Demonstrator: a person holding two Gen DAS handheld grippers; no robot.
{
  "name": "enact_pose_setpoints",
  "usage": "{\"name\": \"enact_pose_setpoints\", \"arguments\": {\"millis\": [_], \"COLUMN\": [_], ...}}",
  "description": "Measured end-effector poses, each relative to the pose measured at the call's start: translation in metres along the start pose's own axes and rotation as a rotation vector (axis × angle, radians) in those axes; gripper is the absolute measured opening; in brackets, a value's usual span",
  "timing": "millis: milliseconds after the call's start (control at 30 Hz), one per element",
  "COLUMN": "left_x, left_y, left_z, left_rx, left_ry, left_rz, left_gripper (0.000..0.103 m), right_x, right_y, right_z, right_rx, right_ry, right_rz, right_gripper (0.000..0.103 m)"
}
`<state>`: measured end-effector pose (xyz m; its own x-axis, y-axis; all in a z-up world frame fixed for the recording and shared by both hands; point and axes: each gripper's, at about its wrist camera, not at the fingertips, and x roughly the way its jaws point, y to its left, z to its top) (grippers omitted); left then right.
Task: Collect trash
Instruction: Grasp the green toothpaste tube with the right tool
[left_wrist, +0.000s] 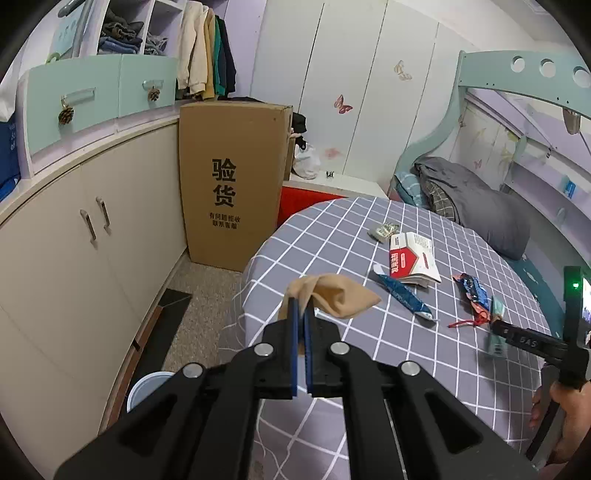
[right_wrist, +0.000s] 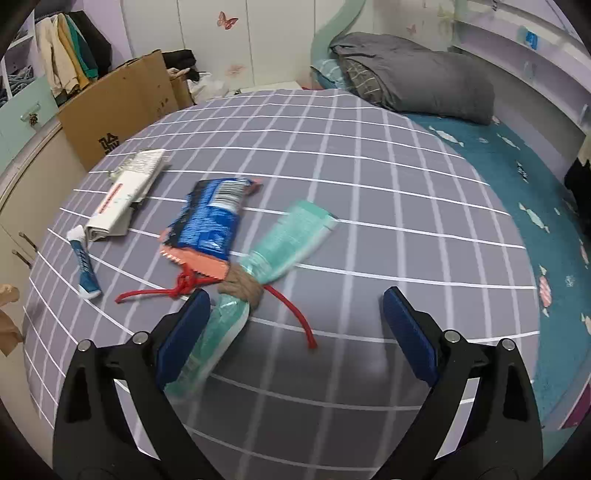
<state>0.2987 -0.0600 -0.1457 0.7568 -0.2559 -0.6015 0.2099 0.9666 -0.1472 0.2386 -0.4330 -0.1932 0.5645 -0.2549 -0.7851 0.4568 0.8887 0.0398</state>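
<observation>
Broadly, a bed (right_wrist: 369, 177) under a grey sheet with a white grid fills both views, with a teal sheet and a grey pillow (right_wrist: 417, 74) at its far side. A tall cardboard box (left_wrist: 231, 181) stands on the floor against the cream cabinets (left_wrist: 85, 236), just beside the bed's corner.

Trash lies scattered on the grid sheet: a red-and-white paper carton (left_wrist: 412, 258), a blue foil wrapper (right_wrist: 214, 218) with an orange edge, a narrow blue-and-white sachet (left_wrist: 404, 295), and a small crumpled greenish packet (left_wrist: 384, 230) beyond the carton. A teal plastic wrapper (right_wrist: 288, 236), bound at its middle with tan tape, lies beside a loose red cord (right_wrist: 295, 317); it is motion-blurred.

Left gripper (left_wrist: 302, 306): jaws together, clamped on a beige cloth (left_wrist: 332, 295) held above the bed's near corner.

Right gripper (right_wrist: 295, 299): jaws wide apart, over the sheet. The teal wrapper's near end lies against the left finger; nothing is gripped. A hand (left_wrist: 569, 413) holds this gripper's handle at the left view's right edge.
</observation>
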Motion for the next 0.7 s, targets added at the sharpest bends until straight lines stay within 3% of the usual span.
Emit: {"name": "enact_pose_setpoints", "arguments": {"millis": [133,333,433,467,500,633,700], "left_x": [0.001,0.001,0.001,0.001,0.001,0.005,0.005], "left_y": [0.003,0.009,0.01,0.011,0.012,0.011,0.01], "left_z": [-0.003,-0.004,-0.005,-0.005,-0.005,-0.007,-0.008], "left_rx": [-0.006,-0.013,-0.015,-0.016,-0.017,-0.019,-0.019], "left_ry": [0.006,0.009,0.011,0.012,0.013,0.024,0.026], "left_rz": [0.004,0.021,0.027,0.029,0.029,0.027,0.023], "left_gripper": [0.003,0.003,0.003,0.003,0.003,0.003,0.003], "right_x": [0.003,0.01,0.008,0.009,0.01,0.019,0.021], "right_y": [-0.007,0.01,0.013,0.014,0.015,0.013,0.008], "right_z": [0.006,0.019,0.022,0.024,0.027,0.037,0.04], "right_rx": [0.025,-0.05,-0.053,-0.055,-0.062,-0.051,-0.034], "right_ry": [0.007,-0.015,-0.018,-0.013,-0.001,0.054,0.075], "right_rz": [0.007,0.002,0.033,0.039,0.046,0.081,0.108], "right_gripper": [0.092,0.09,0.074,0.062,0.057,0.05,0.039]}}
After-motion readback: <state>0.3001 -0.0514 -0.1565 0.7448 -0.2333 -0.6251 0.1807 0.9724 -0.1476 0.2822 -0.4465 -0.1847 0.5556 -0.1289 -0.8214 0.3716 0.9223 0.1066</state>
